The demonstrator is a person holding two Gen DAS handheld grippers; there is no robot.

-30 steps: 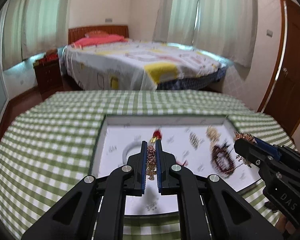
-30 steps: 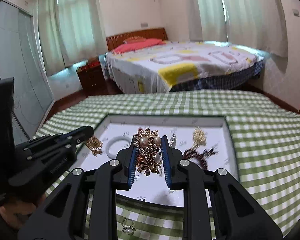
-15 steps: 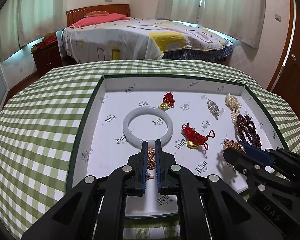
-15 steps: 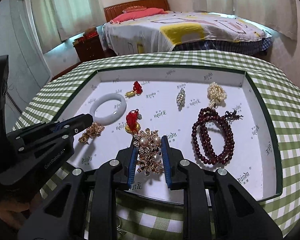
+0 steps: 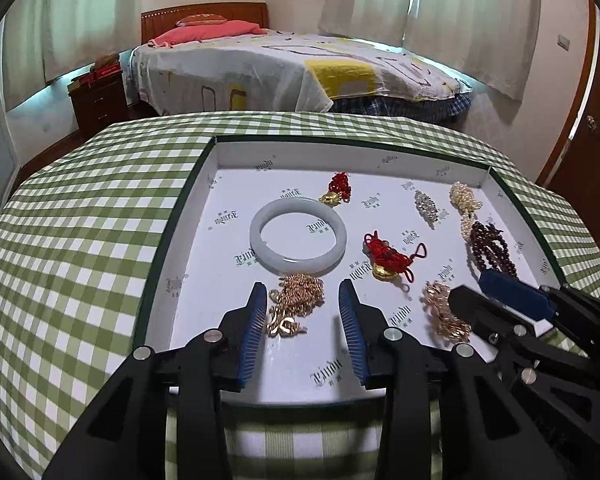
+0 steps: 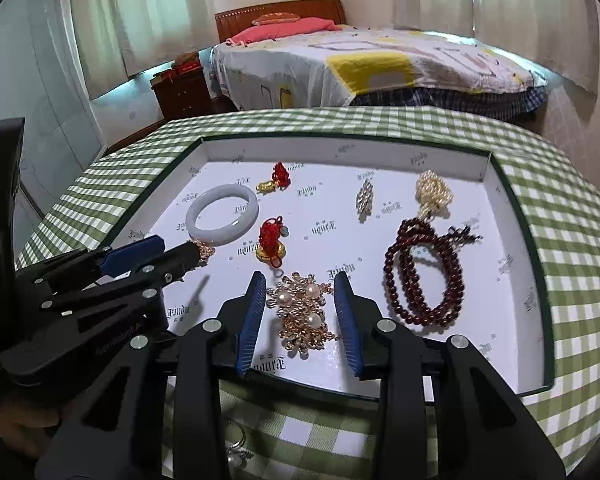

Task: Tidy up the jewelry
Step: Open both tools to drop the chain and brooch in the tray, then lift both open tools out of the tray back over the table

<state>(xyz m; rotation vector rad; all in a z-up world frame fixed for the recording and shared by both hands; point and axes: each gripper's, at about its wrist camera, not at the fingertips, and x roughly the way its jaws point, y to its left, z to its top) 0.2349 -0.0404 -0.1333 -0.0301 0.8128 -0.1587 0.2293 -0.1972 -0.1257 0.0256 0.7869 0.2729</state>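
A white-lined tray [image 5: 188, 216] with a dark green rim lies on the green checked cloth. In the left wrist view my left gripper [image 5: 303, 310] has its jaws opening, and a gold chain [image 5: 296, 306] lies loose on the tray floor between them. In the right wrist view my right gripper [image 6: 300, 304] is also opening around a gold and pearl brooch [image 6: 302, 310], which rests on the tray [image 6: 536, 264] untouched by the pads. Each gripper shows at the edge of the other's view.
Also in the tray: a pale jade bangle [image 5: 298, 234], two red-knot gold charms [image 5: 388, 258], a crystal brooch [image 5: 426, 205], a pearl string [image 5: 464, 204] and dark red beads [image 6: 422, 276]. A pearl ring [image 6: 236, 450] lies on the cloth before the tray. A bed stands behind.
Both grippers came down to the tray floor and spread their jaws, letting go of the gold chain and the pearl brooch, which now lie on the tray.
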